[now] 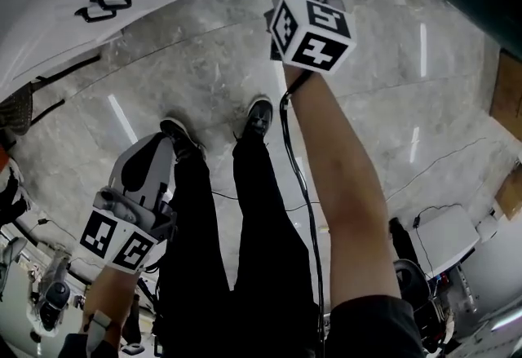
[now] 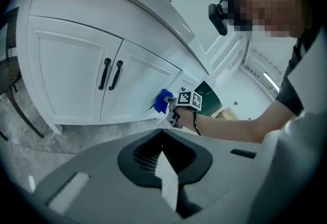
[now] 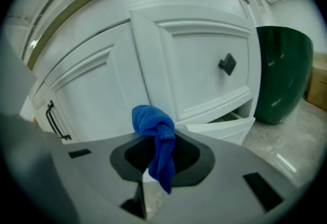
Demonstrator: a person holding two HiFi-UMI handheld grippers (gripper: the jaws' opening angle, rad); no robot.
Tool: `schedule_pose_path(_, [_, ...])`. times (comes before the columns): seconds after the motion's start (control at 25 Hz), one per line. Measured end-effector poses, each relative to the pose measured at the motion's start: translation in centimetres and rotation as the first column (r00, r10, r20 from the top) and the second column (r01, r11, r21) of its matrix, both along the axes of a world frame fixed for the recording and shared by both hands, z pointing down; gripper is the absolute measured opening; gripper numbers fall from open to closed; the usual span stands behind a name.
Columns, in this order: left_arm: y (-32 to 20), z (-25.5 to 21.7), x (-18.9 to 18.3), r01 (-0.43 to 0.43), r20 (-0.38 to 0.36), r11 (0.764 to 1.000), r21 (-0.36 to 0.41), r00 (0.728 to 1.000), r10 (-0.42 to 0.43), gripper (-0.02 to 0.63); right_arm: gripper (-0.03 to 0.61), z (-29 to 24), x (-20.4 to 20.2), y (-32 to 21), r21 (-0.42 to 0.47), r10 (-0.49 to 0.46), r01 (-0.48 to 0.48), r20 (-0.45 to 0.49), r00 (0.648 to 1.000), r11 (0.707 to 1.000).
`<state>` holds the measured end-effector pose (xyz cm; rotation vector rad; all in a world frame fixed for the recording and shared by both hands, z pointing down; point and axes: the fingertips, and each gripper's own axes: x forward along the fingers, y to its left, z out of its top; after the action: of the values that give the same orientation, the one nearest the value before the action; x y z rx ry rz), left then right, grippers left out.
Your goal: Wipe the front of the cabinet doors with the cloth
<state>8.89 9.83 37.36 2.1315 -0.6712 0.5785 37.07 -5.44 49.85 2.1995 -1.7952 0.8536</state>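
Note:
The blue cloth (image 3: 153,123) is bunched between the jaws of my right gripper (image 3: 156,141), which is shut on it, a tail hanging down. It is held up close to the white cabinet front (image 3: 194,59), just below a drawer with a black knob (image 3: 227,64); contact cannot be told. From the left gripper view, the cloth (image 2: 162,99) and right gripper (image 2: 176,110) sit at the cabinet's lower front, right of two doors with black handles (image 2: 110,74). My left gripper (image 1: 151,161) hangs low by the person's legs, far from the cabinet, shut and empty.
A low drawer (image 3: 219,127) below the knob stands slightly pulled out. A dark green container (image 3: 281,75) stands to the cabinet's right on the marble floor (image 1: 204,79). A dark chair (image 2: 10,77) stands left of the cabinet. Cables trail on the floor (image 1: 432,161).

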Motion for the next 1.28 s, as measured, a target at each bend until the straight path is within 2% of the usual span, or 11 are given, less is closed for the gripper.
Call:
schedule_pose_path(0.16, [0.5, 0.0, -0.5, -0.015, -0.008, 1.000, -0.009, 1.000, 0.014, 0.000, 0.069, -0.4, 0.8, 1.4, 0.007, 0.071, -0.071, 0.022, 0.997, 0.997])
schedule_pose_path(0.32, [0.6, -0.7, -2.3, -0.011, -0.017, 1.000, -0.002, 1.000, 0.011, 0.000, 0.069, 0.6, -3.1, 2.5, -0.016, 0.044, -0.044, 0.043, 0.998, 0.999])
schedule_pose_path(0.4, [0.4, -1.0, -3.7, -0.001, -0.019, 1.000, 0.006, 1.000, 0.001, 0.000, 0.069, 1.6, -6.7, 2.4, -0.035, -0.009, 0.011, 0.058, 0.998, 0.999])
schedule_pose_path(0.48, [0.0, -1.0, -5.6, 0.015, -0.012, 1.000, 0.017, 1.000, -0.015, 0.000, 0.069, 3.1, -11.5, 1.6, -0.059, -0.109, 0.112, 0.046, 0.993, 0.992])
schedule_pose_path(0.6, [-0.7, -0.3, -9.3, 0.050, 0.015, 0.999, 0.021, 0.999, -0.050, 0.000, 0.069, 5.3, -19.4, 0.0, -0.091, -0.277, 0.278, 0.019, 0.961, 0.956])
schedule_pose_path(0.72, [-1.1, 0.3, -12.7, 0.084, 0.040, 0.996, 0.019, 0.996, -0.085, 0.000, 0.069, 6.0, -25.3, -1.8, -0.072, -0.345, 0.348, 0.051, 0.937, 0.935])
schedule_pose_path(0.8, [-1.1, 0.8, -14.3, 0.095, 0.053, 0.995, 0.015, 0.994, -0.095, 0.000, 0.069, 6.4, -27.6, -2.8, -0.064, -0.355, 0.359, 0.067, 0.933, 0.931])
schedule_pose_path(0.92, [-1.1, 1.2, -15.2, 0.101, 0.056, 0.995, 0.013, 0.993, -0.102, 0.000, 0.069, 6.9, -28.2, -3.8, -0.067, -0.351, 0.355, 0.067, 0.934, 0.932])
schedule_pose_path(1.04, [-1.1, 1.3, -14.9, 0.105, 0.049, 0.994, 0.010, 0.993, -0.105, 0.000, 0.069, 6.8, -26.9, -4.4, -0.070, -0.353, 0.355, 0.041, 0.935, 0.932])
schedule_pose_path(1.16, [-0.9, 1.3, -13.5, 0.104, 0.037, 0.995, -0.001, 0.994, -0.104, 0.000, 0.069, 6.5, -24.3, -4.6, -0.073, -0.345, 0.347, 0.027, 0.938, 0.935])
schedule_pose_path(1.28, [-0.6, 1.3, -11.1, 0.085, 0.026, 0.996, -0.008, 0.996, -0.085, 0.000, 0.069, 6.3, -19.7, -4.5, -0.074, -0.295, 0.295, 0.015, 0.955, 0.953])
